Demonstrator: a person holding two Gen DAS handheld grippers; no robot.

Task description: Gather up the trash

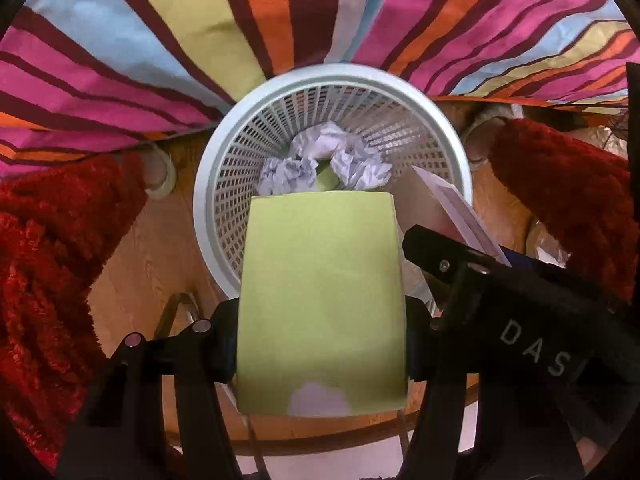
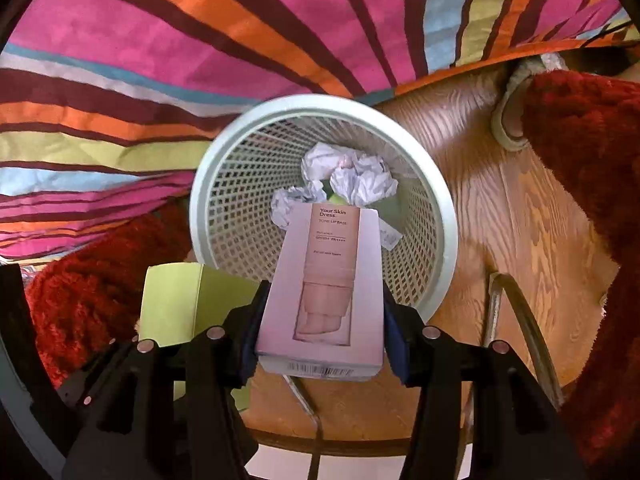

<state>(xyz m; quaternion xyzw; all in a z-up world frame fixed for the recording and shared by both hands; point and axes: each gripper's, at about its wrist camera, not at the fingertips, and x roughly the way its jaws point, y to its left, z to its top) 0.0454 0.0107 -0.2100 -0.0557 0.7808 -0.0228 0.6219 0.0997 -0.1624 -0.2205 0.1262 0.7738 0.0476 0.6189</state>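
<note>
A white mesh basket [image 1: 332,74] [image 2: 320,104] stands below both grippers on a wooden surface, with crumpled white paper [image 1: 352,160] [image 2: 360,180] at its bottom. My left gripper [image 1: 322,340] is shut on a plain green box [image 1: 320,300], which hangs over the basket's near rim. My right gripper [image 2: 320,320] is shut on a pink cosmetics box [image 2: 324,280] printed "Your Skin Dress", also over the near rim. The left wrist view shows the pink box [image 1: 452,208] to the right of the green one. In the right wrist view the green box [image 2: 172,304] sits at the left.
A striped multicoloured cloth [image 1: 160,40] [image 2: 160,40] lies right behind the basket. Red fluffy fabric [image 1: 52,260] [image 2: 580,140] flanks the basket on both sides. The wooden surface [image 2: 520,220] has a curved metal bar [image 2: 532,328] on it near the right gripper.
</note>
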